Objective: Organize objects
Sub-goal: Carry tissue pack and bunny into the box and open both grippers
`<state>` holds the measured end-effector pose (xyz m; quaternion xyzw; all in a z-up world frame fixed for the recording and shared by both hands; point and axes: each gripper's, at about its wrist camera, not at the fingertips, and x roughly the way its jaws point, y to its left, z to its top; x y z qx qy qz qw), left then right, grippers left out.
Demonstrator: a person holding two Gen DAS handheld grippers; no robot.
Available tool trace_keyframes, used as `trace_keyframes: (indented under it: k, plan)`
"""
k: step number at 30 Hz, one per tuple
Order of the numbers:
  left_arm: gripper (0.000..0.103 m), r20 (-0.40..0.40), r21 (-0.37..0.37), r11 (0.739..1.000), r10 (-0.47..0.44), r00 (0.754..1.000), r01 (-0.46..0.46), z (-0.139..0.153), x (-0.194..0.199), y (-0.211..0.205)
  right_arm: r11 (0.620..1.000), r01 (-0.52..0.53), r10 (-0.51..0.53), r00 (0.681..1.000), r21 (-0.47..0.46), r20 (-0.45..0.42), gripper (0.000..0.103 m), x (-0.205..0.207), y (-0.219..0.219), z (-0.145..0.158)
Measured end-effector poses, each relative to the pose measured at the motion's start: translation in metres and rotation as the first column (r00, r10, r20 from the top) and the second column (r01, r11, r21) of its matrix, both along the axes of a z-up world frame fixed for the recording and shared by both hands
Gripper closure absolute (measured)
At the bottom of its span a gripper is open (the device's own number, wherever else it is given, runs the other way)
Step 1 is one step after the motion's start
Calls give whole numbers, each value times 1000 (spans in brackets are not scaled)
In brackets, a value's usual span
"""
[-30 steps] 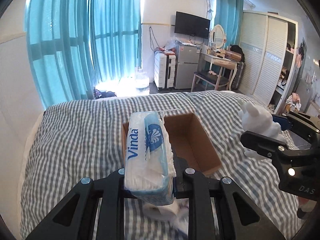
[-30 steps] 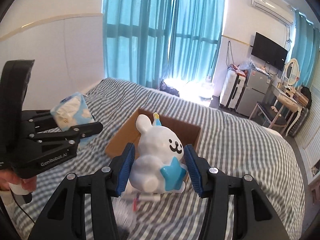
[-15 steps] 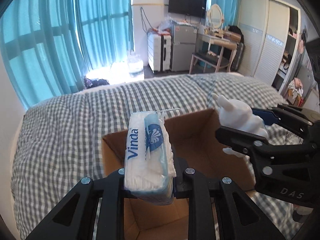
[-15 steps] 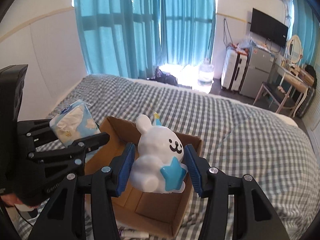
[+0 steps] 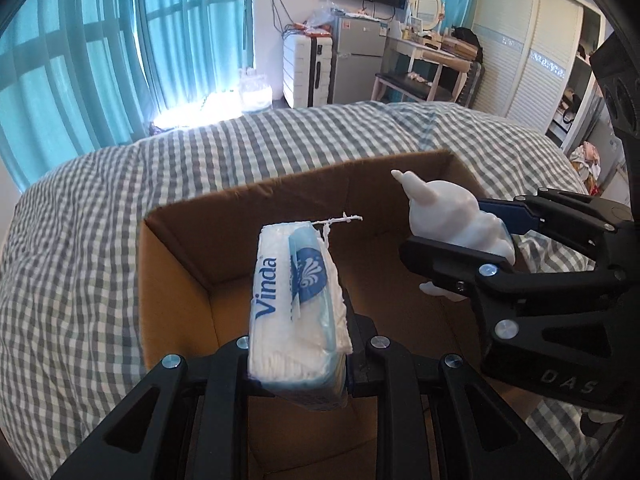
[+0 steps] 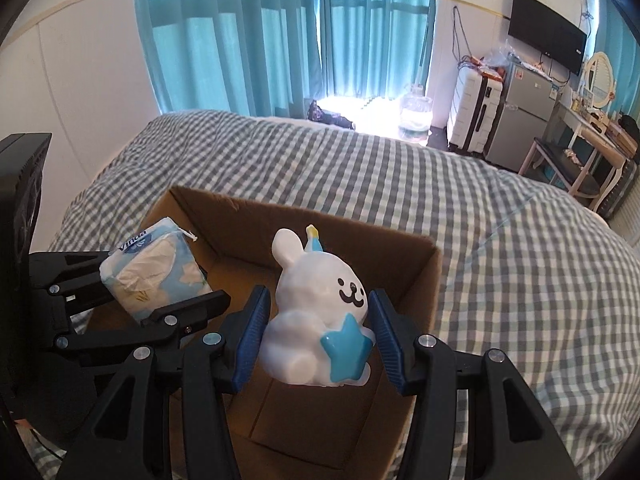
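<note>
An open cardboard box (image 5: 176, 256) (image 6: 424, 280) lies on a checked bedspread. My left gripper (image 5: 298, 360) is shut on a white and blue Vinda tissue pack (image 5: 294, 300) (image 6: 154, 274), held over the box's left half. My right gripper (image 6: 320, 334) is shut on a white rabbit figurine (image 6: 320, 312) with a blue star, over the box's right half. From the left wrist view the rabbit figurine (image 5: 452, 220) shows its back, with the right gripper (image 5: 476, 240) around it. The left gripper (image 6: 132, 292) sits at the left of the right wrist view.
The checked bedspread (image 5: 72, 240) (image 6: 520, 264) spreads all around the box. Teal curtains (image 6: 280, 32) hang behind the bed. A white suitcase (image 5: 306, 68), a small fridge, a desk with a chair and a white wardrobe (image 5: 532, 40) stand at the far wall.
Both grippers have come forward and down with their loads and now hang over the box's opening. The box looms much larger. Neither grip has altered.
</note>
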<state>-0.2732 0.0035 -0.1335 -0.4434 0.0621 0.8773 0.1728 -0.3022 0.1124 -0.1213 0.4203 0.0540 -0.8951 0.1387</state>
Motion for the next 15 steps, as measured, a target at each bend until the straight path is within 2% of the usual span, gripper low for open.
trace_keyframes:
  k: [2,3,6,8,9,10,11,13,15]
  plan:
    - [81,10,0,1000,0,1000,0,-3,-3,-1,1000,1,-1,1000,-16,16,52,0,1,-5]
    - [81,16,26,1000,-11,1000,10,-4,-1,-3,1000,5,-5,1000,-19,22,52,-1,0,-6]
    - [75,20,62,998,-15,1000,14,-2,4,-6,1000,13,-13,999,-12,30,52,1,2,-8]
    - [57,11,65,998,-15,1000,14,3,8,-8,999,19,-18,999,-27,29,52,5,4,-5]
    - [52,0,64,998,-11,1000,11,8,11,-8,999,30,-29,999,-41,22,52,8,7,-1]
    - [41,-15,63,998,-5,1000,6,15,15,-9,998,38,-37,999,-49,18,52,8,9,2]
    - [25,-25,64,998,1,1000,1,21,16,-9,997,44,-43,999,-60,15,51,7,11,7]
    - [11,-65,82,996,23,998,-18,40,27,-13,995,60,-59,998,-82,4,44,10,17,21]
    - [11,-107,106,994,45,993,-33,60,39,-20,994,76,-78,997,-84,-21,40,15,22,38]
